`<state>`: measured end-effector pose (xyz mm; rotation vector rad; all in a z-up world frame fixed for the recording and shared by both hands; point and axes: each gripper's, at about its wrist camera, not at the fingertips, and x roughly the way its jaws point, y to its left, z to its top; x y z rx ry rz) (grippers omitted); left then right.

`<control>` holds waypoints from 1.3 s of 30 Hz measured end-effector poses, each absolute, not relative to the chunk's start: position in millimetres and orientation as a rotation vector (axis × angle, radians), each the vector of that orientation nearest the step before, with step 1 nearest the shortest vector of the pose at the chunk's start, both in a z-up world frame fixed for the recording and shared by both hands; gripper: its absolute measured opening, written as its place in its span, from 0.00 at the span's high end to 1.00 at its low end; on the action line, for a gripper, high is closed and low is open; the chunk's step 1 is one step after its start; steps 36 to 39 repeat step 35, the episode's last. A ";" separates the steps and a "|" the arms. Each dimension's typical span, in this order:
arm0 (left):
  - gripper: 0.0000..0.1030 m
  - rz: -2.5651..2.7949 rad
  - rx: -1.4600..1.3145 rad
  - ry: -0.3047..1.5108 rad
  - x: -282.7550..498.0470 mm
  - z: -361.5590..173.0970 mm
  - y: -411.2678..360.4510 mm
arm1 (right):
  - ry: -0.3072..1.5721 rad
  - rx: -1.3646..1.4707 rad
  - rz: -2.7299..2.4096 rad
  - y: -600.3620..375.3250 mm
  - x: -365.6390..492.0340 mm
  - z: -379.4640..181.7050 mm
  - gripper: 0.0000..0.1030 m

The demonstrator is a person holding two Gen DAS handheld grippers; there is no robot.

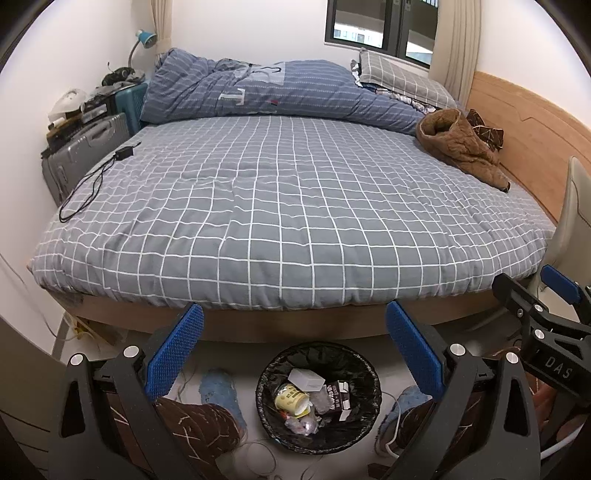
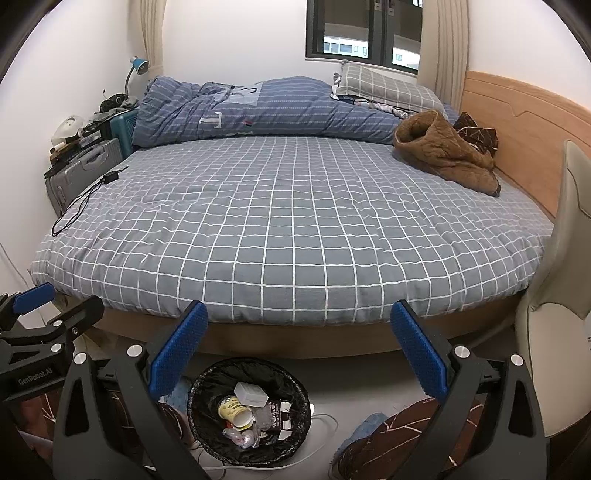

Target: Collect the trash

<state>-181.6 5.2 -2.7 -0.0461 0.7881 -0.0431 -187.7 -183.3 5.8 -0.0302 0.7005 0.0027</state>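
At the far left, against the white wall, a grey hard-shell suitcase (image 1: 83, 147) stands beside the bed, with a black charger and its looped cable (image 1: 123, 152) lying on the grey checked bedsheet (image 1: 280, 206) near that edge. A rumpled blue striped duvet (image 1: 258, 88) runs along the back under the dark-framed window (image 1: 380, 24), and a brown fleece garment (image 1: 456, 146) lies to the right by the wooden headboard (image 1: 524, 122).

My left gripper (image 1: 295, 350) is released, blue pads spread wide with nothing between them. Below it on the pale floor sits the round bin lined with a black plastic bag (image 1: 369, 413), mouth facing straight up. In it lie a white box (image 1: 306, 380), a yellow paper cup (image 1: 291, 400) tipped on its side with its open mouth toward lower right, a dark brown carton (image 1: 338, 398) and crumpled clear wrappers (image 1: 301, 424).

My right gripper (image 2: 299, 350) is likewise released and empty, the bin low and left of its centre.
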 end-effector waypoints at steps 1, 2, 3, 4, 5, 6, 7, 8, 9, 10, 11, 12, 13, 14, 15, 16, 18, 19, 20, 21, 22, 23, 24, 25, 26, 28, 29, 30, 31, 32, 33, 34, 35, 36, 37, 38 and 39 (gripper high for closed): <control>0.06 -0.045 -0.047 0.790 -181.4 -2.6 5.4 | 0.700 -0.031 0.004 -183.4 -187.6 5.8 0.07; 0.06 -0.045 -0.049 0.790 -181.4 -2.3 5.4 | 0.700 -0.031 0.006 -183.6 -187.4 5.8 0.07; 0.06 -0.043 -0.051 0.789 -181.2 -1.9 5.8 | 0.700 -0.030 0.006 -183.8 -187.2 5.9 0.07; 0.06 -0.039 -0.051 0.789 -181.3 -1.7 6.2 | 0.699 -0.030 0.005 -183.6 -187.2 6.0 0.07; 0.06 -0.032 -0.048 0.788 -181.5 -1.3 6.3 | 0.700 -0.031 0.005 -183.6 -187.1 5.9 0.07; 0.06 -0.030 -0.046 0.787 -181.6 -0.9 6.0 | 0.700 -0.031 0.006 -183.5 -187.2 5.9 0.07; 0.06 -0.028 -0.041 0.790 -181.0 -0.8 5.5 | 0.700 -0.030 0.006 -183.3 -187.3 5.9 0.07; 0.06 -0.022 -0.033 0.790 -181.1 -0.8 5.4 | 0.700 -0.031 0.005 -183.2 -187.3 5.8 0.07; 0.06 -0.019 -0.033 0.789 -181.3 -0.5 5.5 | 0.700 -0.031 0.005 -183.2 -187.3 5.7 0.07; 0.06 -0.015 -0.033 0.788 -181.5 -0.6 5.8 | 0.702 -0.032 0.006 -182.7 -187.0 5.5 0.07; 0.06 -0.011 -0.033 0.787 -181.6 -0.5 6.0 | 0.702 -0.033 0.008 -182.1 -187.0 5.8 0.07; 0.06 -0.006 -0.030 0.786 -181.8 -0.4 6.0 | 0.702 -0.034 0.009 -181.6 -187.2 5.8 0.07; 0.06 -0.006 -0.027 0.786 -182.0 -0.5 5.7 | 0.703 -0.034 0.009 -181.3 -187.2 5.8 0.07; 0.06 -0.003 -0.024 0.787 -182.2 -0.8 5.4 | 0.702 -0.033 0.009 -181.3 -187.3 5.8 0.07; 0.06 0.003 -0.019 0.785 -182.5 -0.8 5.0 | 0.702 -0.033 0.009 -181.2 -187.3 5.8 0.07; 0.06 0.006 -0.017 0.783 -182.8 -0.6 4.7 | 0.703 -0.034 0.009 -181.2 -187.3 5.7 0.07; 0.06 0.006 -0.013 0.780 -183.5 0.0 3.8 | 0.703 -0.033 0.009 -181.3 -187.4 5.7 0.07; 0.06 0.005 -0.010 0.777 -183.8 0.3 3.2 | 0.703 -0.033 0.010 -181.0 -187.4 5.7 0.07; 0.06 0.004 -0.007 0.777 -184.0 0.7 2.8 | 0.703 -0.034 0.010 -180.8 -188.6 5.3 0.07; 0.06 0.002 -0.004 0.778 -183.7 0.9 1.6 | 0.702 -0.036 0.012 -179.7 -189.3 4.5 0.07; 0.06 -0.002 -0.007 0.777 -183.5 1.5 1.8 | 0.702 -0.036 0.012 -178.8 -189.6 4.0 0.07; 0.06 -0.010 -0.012 0.775 -183.9 1.8 1.7 | 0.704 -0.036 0.013 -178.0 -190.0 3.3 0.07; 0.06 -0.017 -0.009 0.779 -183.9 1.7 0.6 | 0.704 -0.036 0.015 -178.1 -190.4 2.1 0.07; 0.06 -0.016 -0.006 0.778 -184.3 1.6 0.4 | 0.704 -0.036 0.016 -177.3 -190.9 1.7 0.07; 0.06 -0.014 -0.006 0.777 -184.1 1.8 0.4 | 0.704 -0.037 0.015 -177.3 -190.6 1.6 0.07; 0.06 -0.005 0.007 0.775 -183.6 2.1 0.4 | 0.703 -0.040 0.016 -177.8 -190.4 0.8 0.07; 0.06 -0.003 0.010 0.777 -183.1 2.3 0.5 | 0.702 -0.040 0.016 -178.6 -190.6 0.4 0.07; 0.06 -0.010 0.004 0.778 -183.0 2.1 1.1 | 0.702 -0.041 0.017 -178.8 -190.7 0.1 0.07; 0.06 -0.015 0.002 0.780 -182.9 2.1 1.0 | 0.702 -0.040 0.017 -178.8 -190.8 0.1 0.07; 0.06 -0.018 0.001 0.782 -182.8 1.8 1.0 | 0.702 -0.039 0.016 -178.7 -191.1 0.1 0.07; 0.06 -0.018 0.001 0.783 -182.7 1.6 1.2 | 0.702 -0.038 0.016 -178.4 -191.1 0.0 0.07; 0.06 -0.018 -0.001 0.783 -182.7 1.3 1.4 | 0.702 -0.040 0.017 -178.8 -190.8 0.0 0.07; 0.06 -0.017 -0.002 0.784 -182.7 1.0 1.7 | 0.703 -0.040 0.017 -178.6 -190.9 0.0 0.07; 0.06 -0.017 -0.002 0.784 -182.7 1.0 1.7 | 0.703 -0.040 0.017 -178.6 -190.9 0.0 0.07; 0.06 -0.017 -0.002 0.784 -182.7 1.0 1.7 | 0.703 -0.040 0.017 -178.6 -190.9 0.0 0.07; 0.06 -0.017 -0.002 0.784 -182.7 1.0 1.7 | 0.703 -0.040 0.017 -178.6 -190.9 0.0 0.07; 0.06 -0.017 -0.002 0.784 -182.7 1.0 1.7 | 0.703 -0.040 0.017 -178.6 -190.9 0.0 0.07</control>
